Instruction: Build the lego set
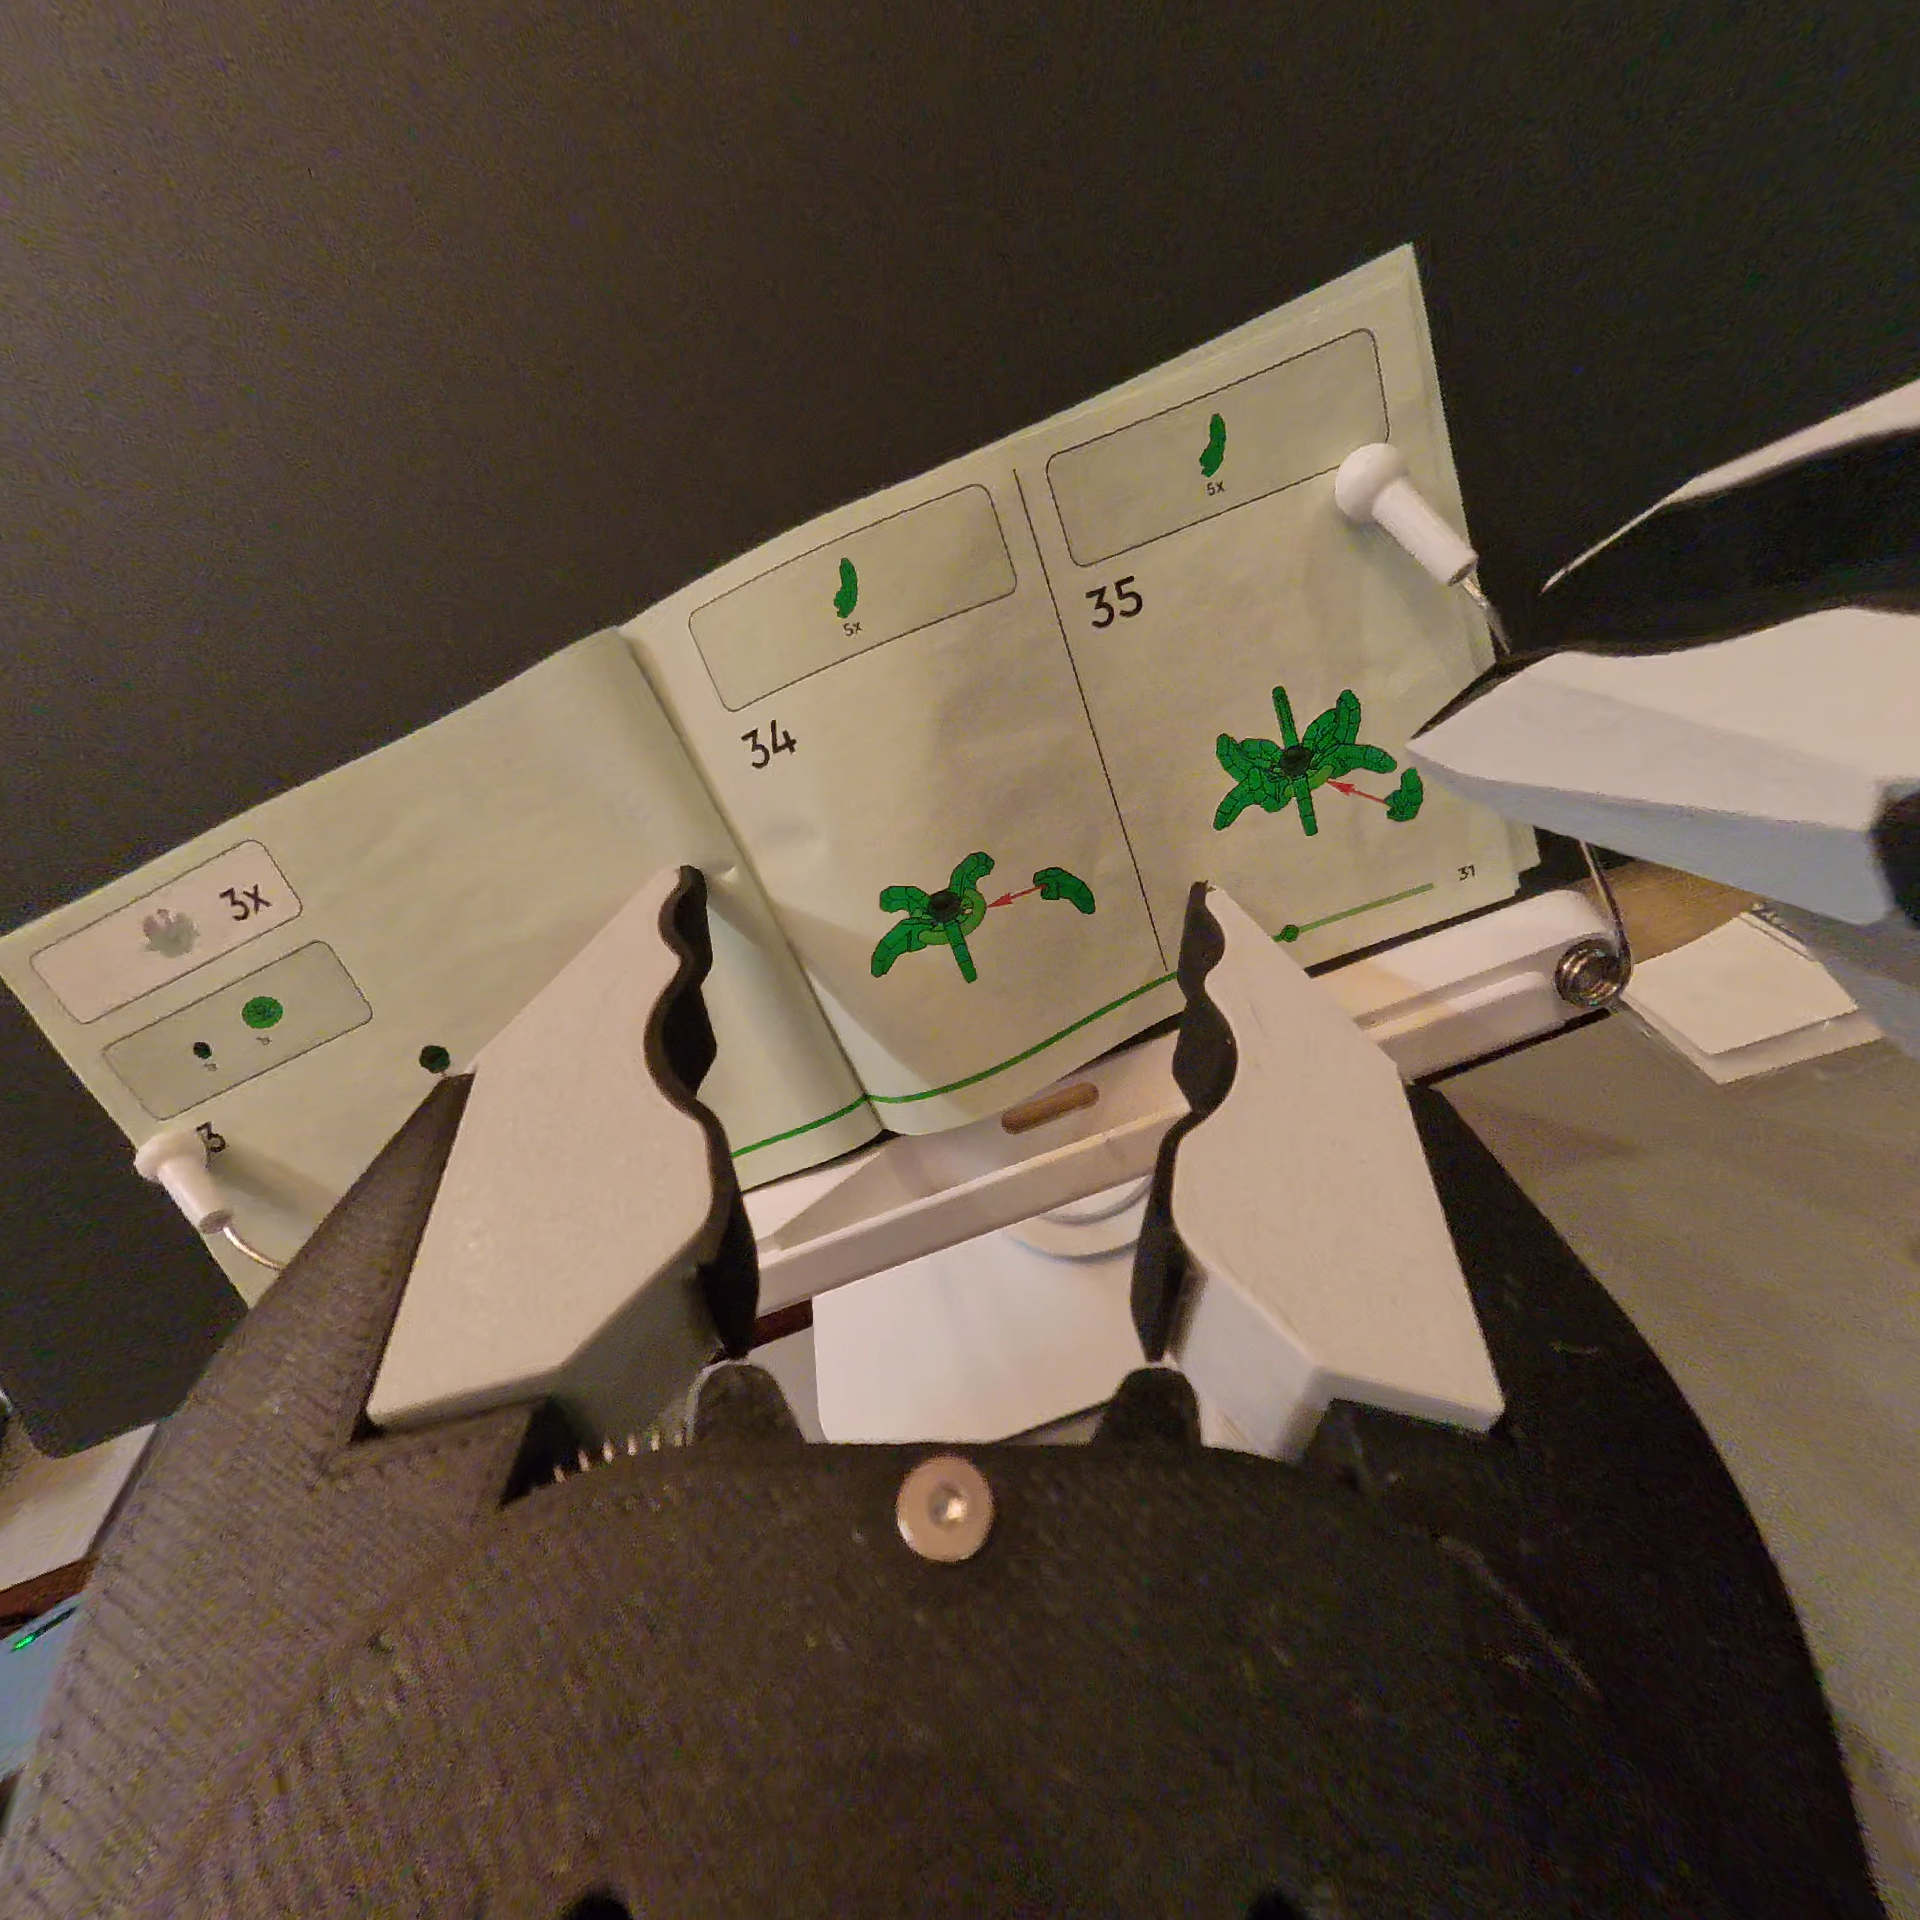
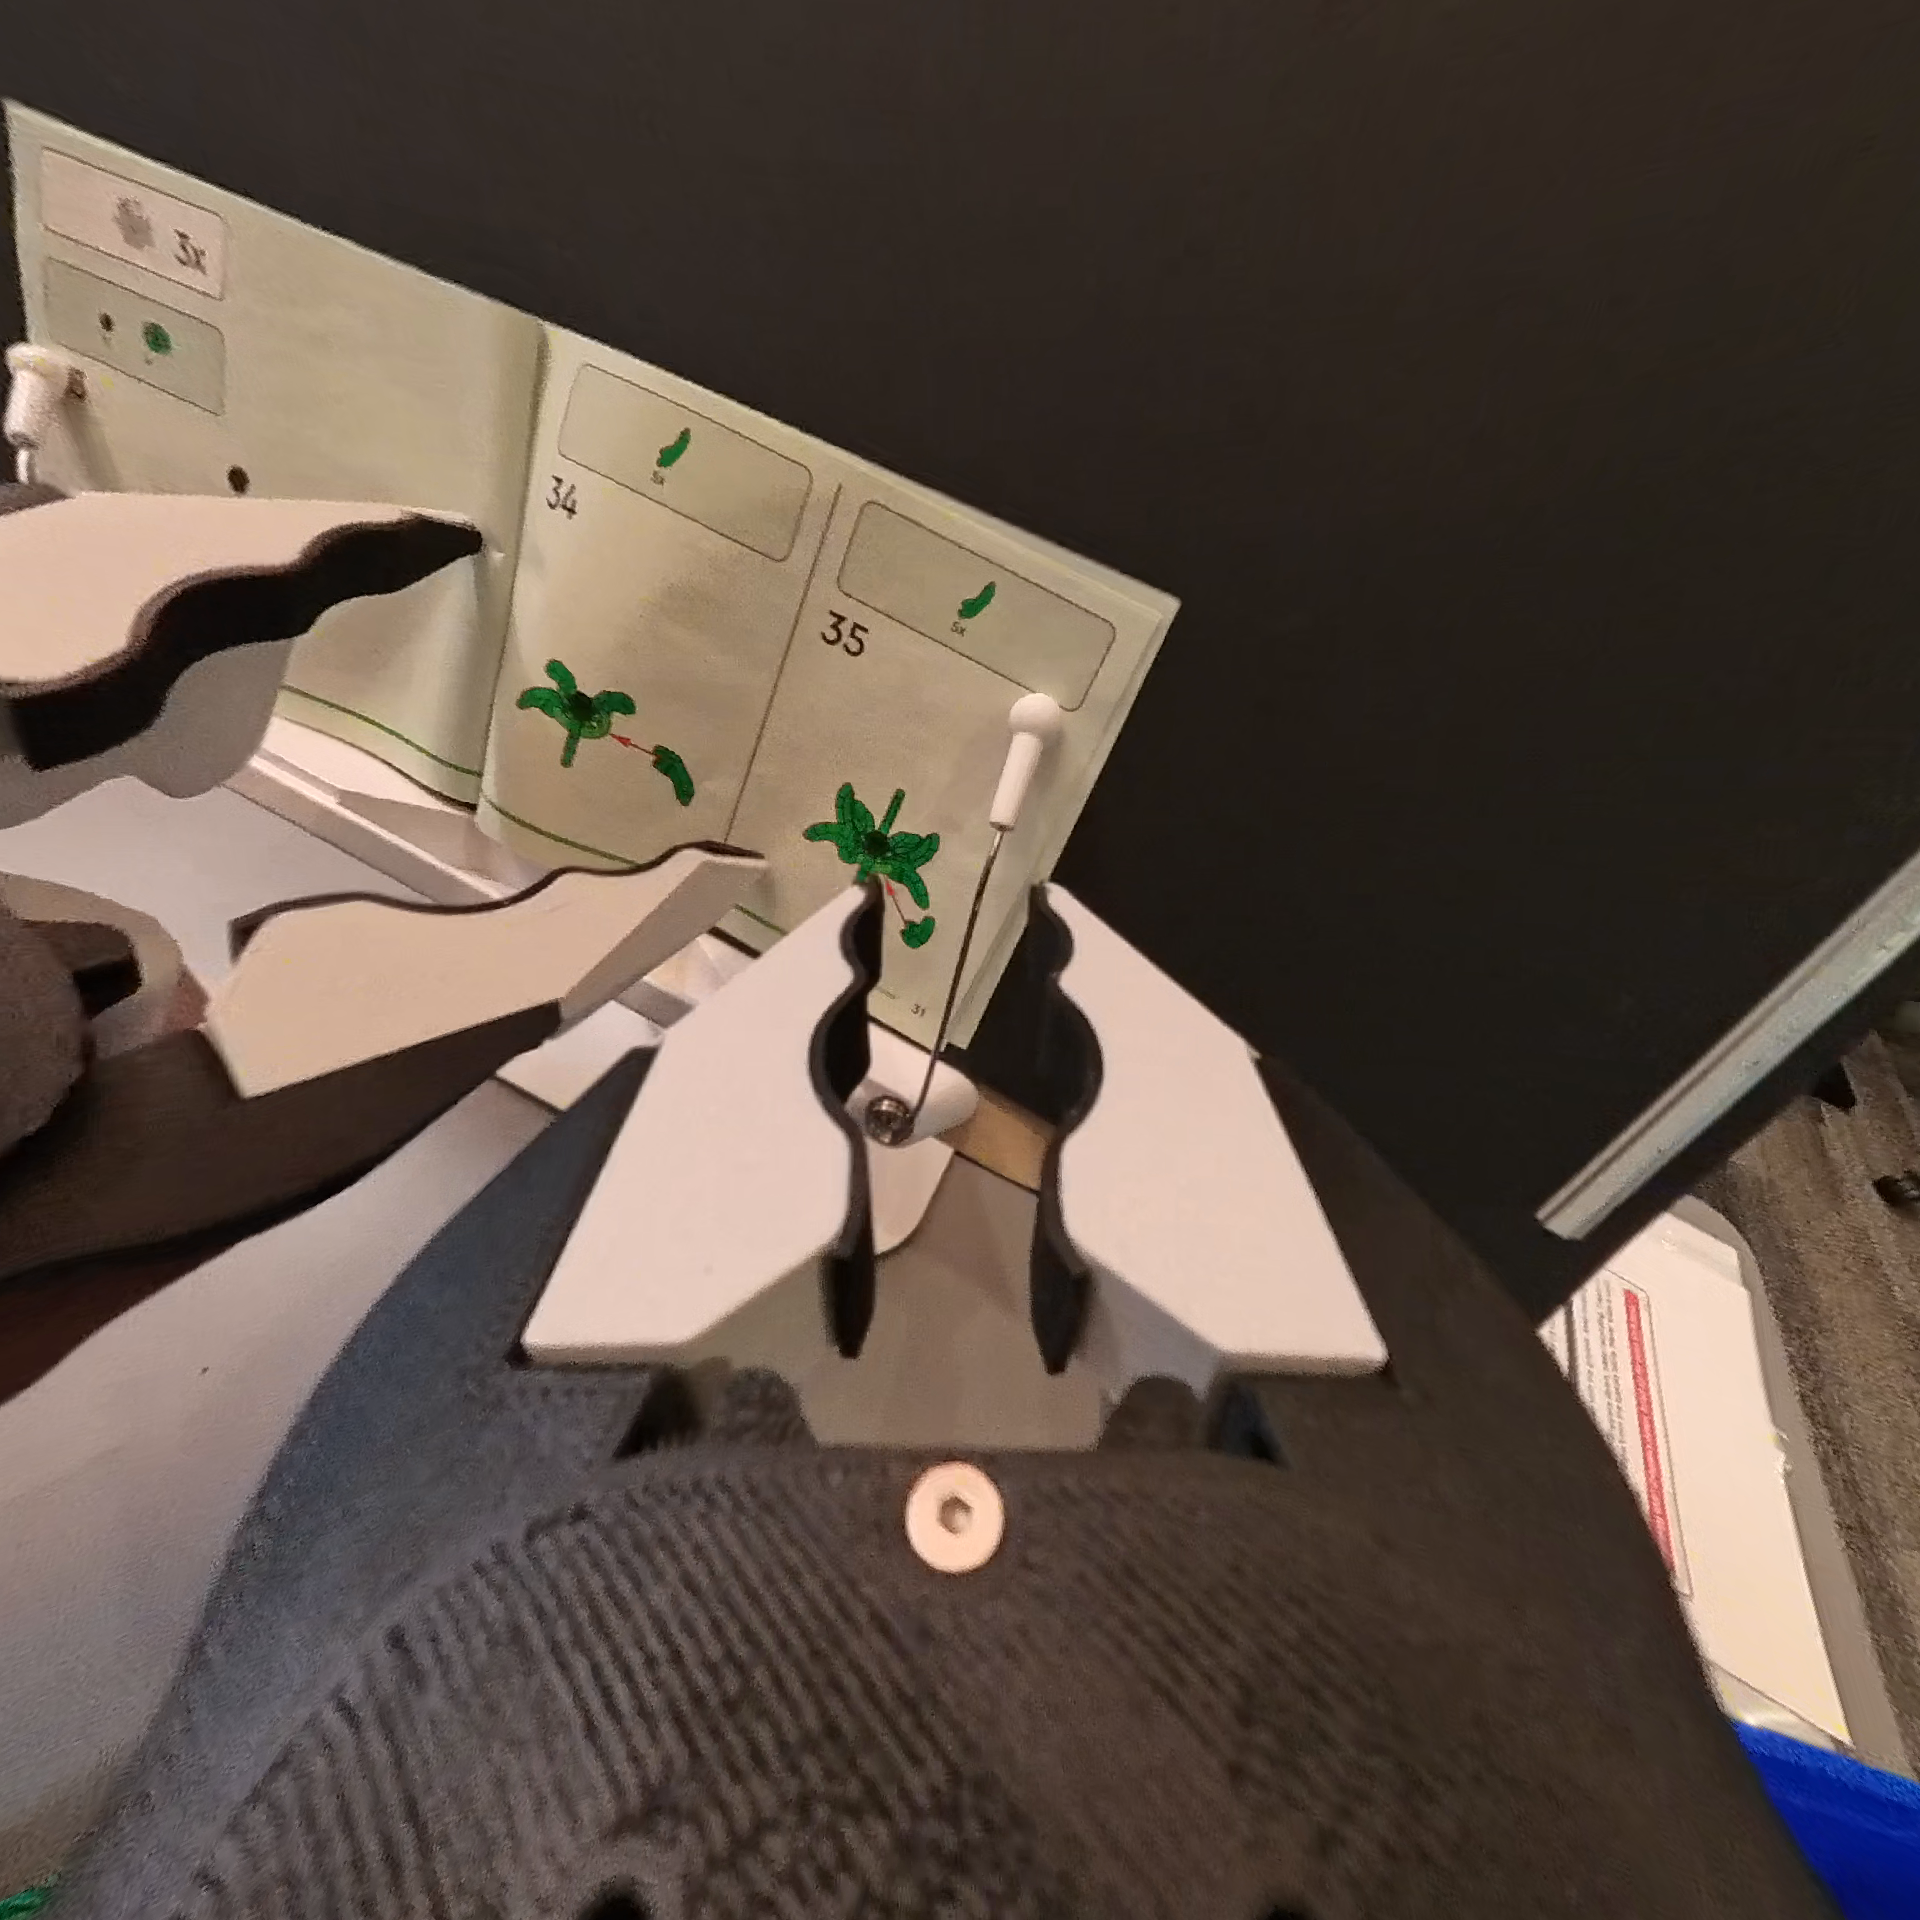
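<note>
I hold the left gripper (image 1: pixel 940 883), jaws wide and empty, before the instruction booklet (image 1: pixel 914 790) on its white stand (image 1: pixel 1455 997). The right gripper (image 2: pixel 951 894), parted and empty, straddles the page-holder wire (image 2: pixel 971 935). Judgement: lift the wire gently and avoid creasing the page. No bricks are visible.

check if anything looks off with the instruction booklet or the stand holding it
Nothing is damaged or out of place. The instruction booklet lies open on its white stand, with white-tipped wire arms pinning both outer pages. The right-hand page is slightly wrinkled.
</note>
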`<state>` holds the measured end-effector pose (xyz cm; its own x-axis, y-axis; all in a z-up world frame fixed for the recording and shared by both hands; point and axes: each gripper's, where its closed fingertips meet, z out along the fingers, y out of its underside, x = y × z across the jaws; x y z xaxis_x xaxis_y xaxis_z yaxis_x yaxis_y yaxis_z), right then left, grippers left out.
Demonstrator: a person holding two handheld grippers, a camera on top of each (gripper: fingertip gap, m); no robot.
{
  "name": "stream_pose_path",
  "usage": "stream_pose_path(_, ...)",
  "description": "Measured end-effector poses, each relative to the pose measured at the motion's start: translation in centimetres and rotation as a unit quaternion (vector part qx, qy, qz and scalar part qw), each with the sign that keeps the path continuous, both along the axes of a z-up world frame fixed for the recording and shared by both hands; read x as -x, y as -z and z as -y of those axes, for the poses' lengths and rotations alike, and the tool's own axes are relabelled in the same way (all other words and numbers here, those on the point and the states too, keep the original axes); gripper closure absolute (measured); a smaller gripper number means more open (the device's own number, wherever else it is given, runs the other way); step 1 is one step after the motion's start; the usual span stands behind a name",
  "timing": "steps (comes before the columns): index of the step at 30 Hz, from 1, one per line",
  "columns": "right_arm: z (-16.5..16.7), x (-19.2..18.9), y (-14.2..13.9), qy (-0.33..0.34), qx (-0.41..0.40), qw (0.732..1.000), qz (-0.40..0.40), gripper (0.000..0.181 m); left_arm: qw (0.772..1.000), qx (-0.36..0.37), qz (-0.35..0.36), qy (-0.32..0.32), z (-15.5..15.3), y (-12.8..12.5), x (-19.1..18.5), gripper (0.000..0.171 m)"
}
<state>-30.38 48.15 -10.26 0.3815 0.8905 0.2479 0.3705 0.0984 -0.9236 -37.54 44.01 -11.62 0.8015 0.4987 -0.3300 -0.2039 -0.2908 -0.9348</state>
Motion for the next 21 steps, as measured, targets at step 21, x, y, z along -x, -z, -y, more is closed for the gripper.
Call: stream_pose_path(21, -0.1, -0.3, 0.7, -0.013, 0.021, 1.0, -0.012, 0.181, 0.995, -0.078, 0.062, 0.02, 1.6, -1.2, 1.3, 0.124)
